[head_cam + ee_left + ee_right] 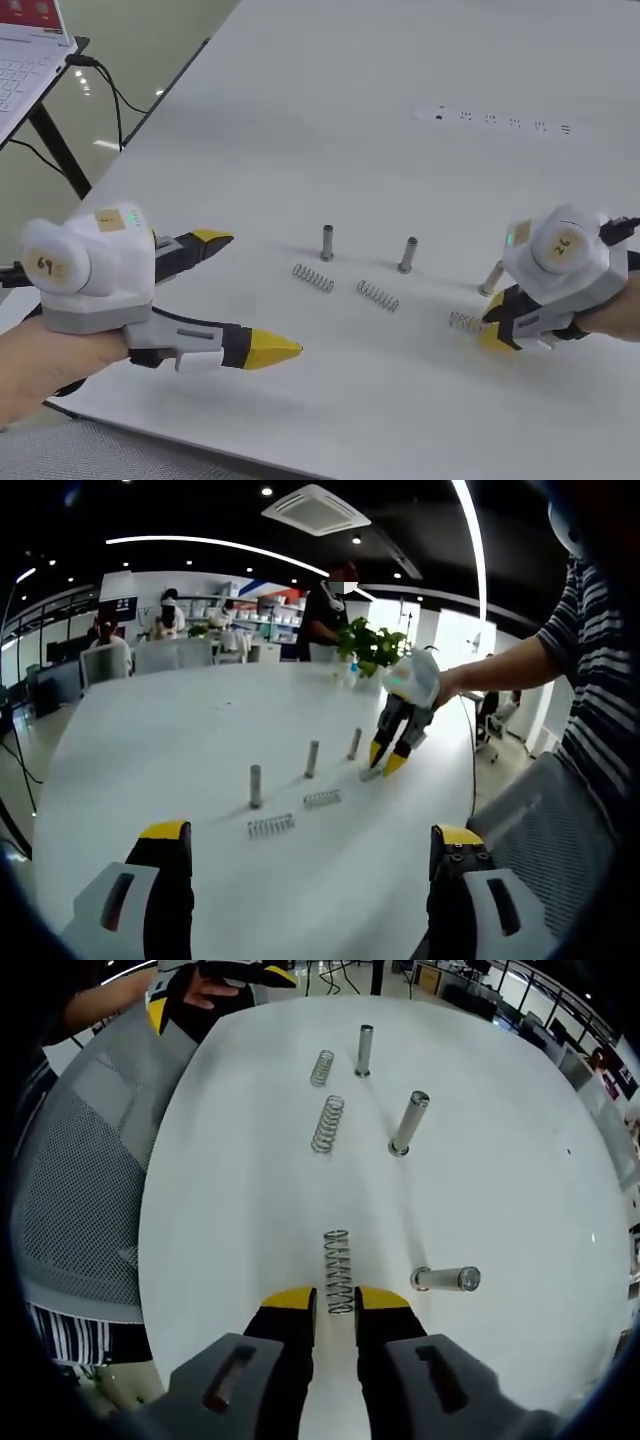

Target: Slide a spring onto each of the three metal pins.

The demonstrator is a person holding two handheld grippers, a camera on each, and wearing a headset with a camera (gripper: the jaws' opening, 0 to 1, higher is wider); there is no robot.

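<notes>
Three grey metal pins stand in a row on the white tabletop (420, 60): left pin (327, 242), middle pin (407, 255), right pin (492, 278). One coiled wire spring lies flat just before each, apart from its pin: left spring (313, 278), middle spring (378, 295), right spring (463, 321).

In the head view the right gripper (495, 332) largely hides its own jaw tips behind its body. The right gripper view shows them narrowly parted, with the right spring's near end lying between the yellow tips; contact cannot be determined.

The left gripper (245, 293) is low over the table's near left, jaws wide apart, holding nothing, well apart from the pins.

Surroundings: a white power strip (500, 120) lies on the far side, with an open laptop (25, 50) and a black cable (115, 90) beyond the left edge. The left gripper view adds seated people and a green potted plant (375, 645) behind the table.
</notes>
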